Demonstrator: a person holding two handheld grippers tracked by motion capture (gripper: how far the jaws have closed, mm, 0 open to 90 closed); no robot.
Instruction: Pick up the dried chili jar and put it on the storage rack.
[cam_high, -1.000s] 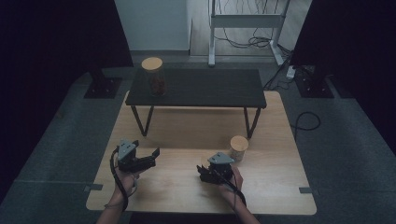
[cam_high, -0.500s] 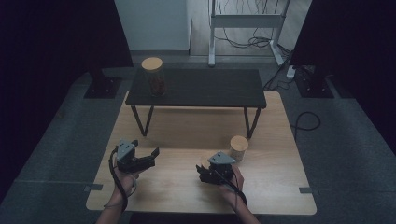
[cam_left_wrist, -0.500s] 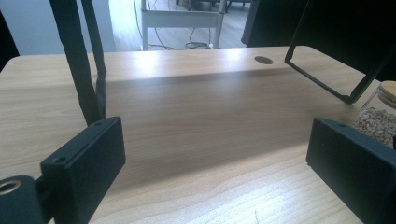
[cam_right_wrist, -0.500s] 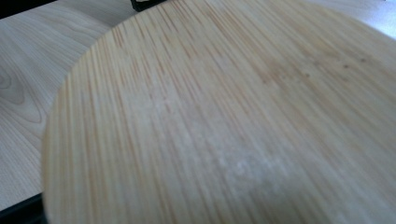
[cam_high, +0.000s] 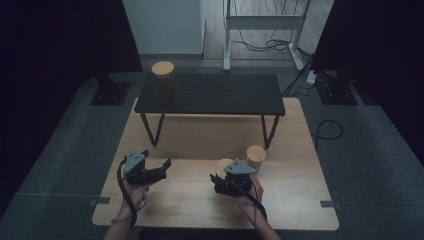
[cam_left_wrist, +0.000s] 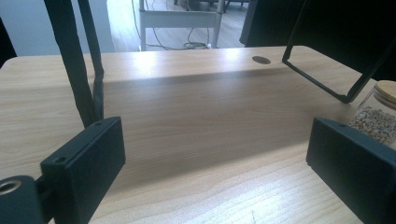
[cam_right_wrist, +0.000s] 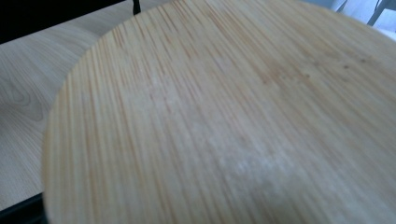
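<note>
The bamboo lid (cam_right_wrist: 224, 121) runs off the top, right and bottom edges of the right gripper view and hides that gripper's jaws, while the grain jar (cam_left_wrist: 376, 114) is cut by the left gripper view's right edge

jars: 2 (cam_high: 163, 82) (cam_high: 255, 158) | loose bamboo lid: 1 (cam_high: 223, 165) | hand-held grippers: 2 (cam_high: 159, 167) (cam_high: 219, 183) | black benches: 1 (cam_high: 220, 94)

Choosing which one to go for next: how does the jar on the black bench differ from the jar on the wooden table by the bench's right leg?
The bench jar stands raised on the black bench, far left; the table jar sits low on the wooden table. The bench jar shows dark reddish-brown contents and looks taller; the table jar shows mostly its lid from above. Both stand upright with round pale wooden lids.
</note>
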